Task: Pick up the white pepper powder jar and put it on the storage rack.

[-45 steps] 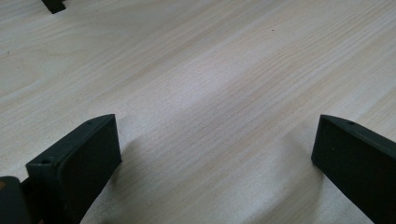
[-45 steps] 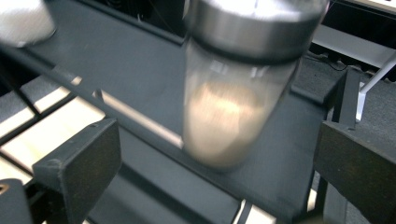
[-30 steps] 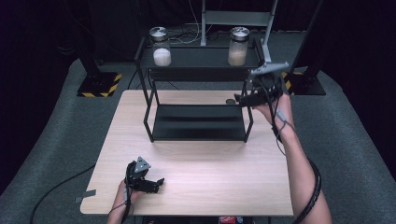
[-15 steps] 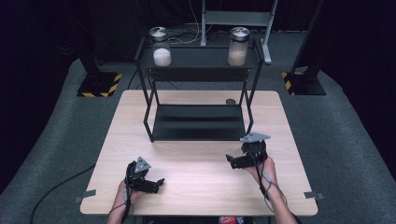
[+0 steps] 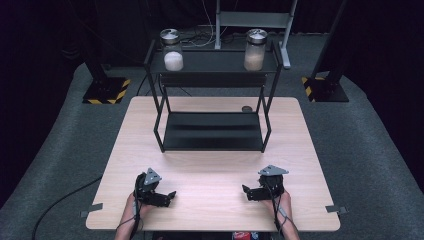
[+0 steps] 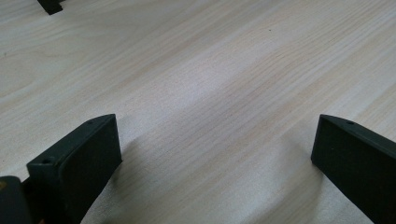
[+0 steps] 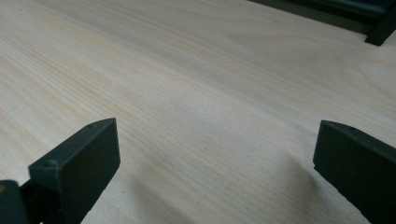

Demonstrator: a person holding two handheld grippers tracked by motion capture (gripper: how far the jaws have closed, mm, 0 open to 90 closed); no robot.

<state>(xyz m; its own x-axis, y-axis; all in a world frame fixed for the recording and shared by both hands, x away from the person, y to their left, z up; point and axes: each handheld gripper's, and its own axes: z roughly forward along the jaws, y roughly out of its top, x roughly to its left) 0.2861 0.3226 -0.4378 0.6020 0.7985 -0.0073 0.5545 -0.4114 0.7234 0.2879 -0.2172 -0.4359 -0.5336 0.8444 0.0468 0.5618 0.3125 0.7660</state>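
Note:
My left gripper (image 5: 169, 195) rests low on the wooden table (image 5: 215, 165) near its front edge, left of centre, held by a hand. In the left gripper view my left gripper (image 6: 215, 135) stands open over bare wood, nothing between its black fingers (image 6: 79, 158). My right gripper (image 5: 248, 191) sits at the front right, pointing left toward the other one. The right gripper view shows my right gripper (image 7: 215, 140) open too, with only wood grain between its fingers (image 7: 79, 163).
A black two-tier rack (image 5: 214, 131) stands at the table's far middle. Its top shelf carries a jar of white powder (image 5: 173, 51) and a jar of beige powder (image 5: 255, 50). A small dark object (image 5: 246, 108) lies behind the rack. The rack's foot (image 7: 380, 28) shows in the right gripper view.
My right gripper has come down from beside the rack's upper right to the table's front edge. The left gripper has stayed where it was.

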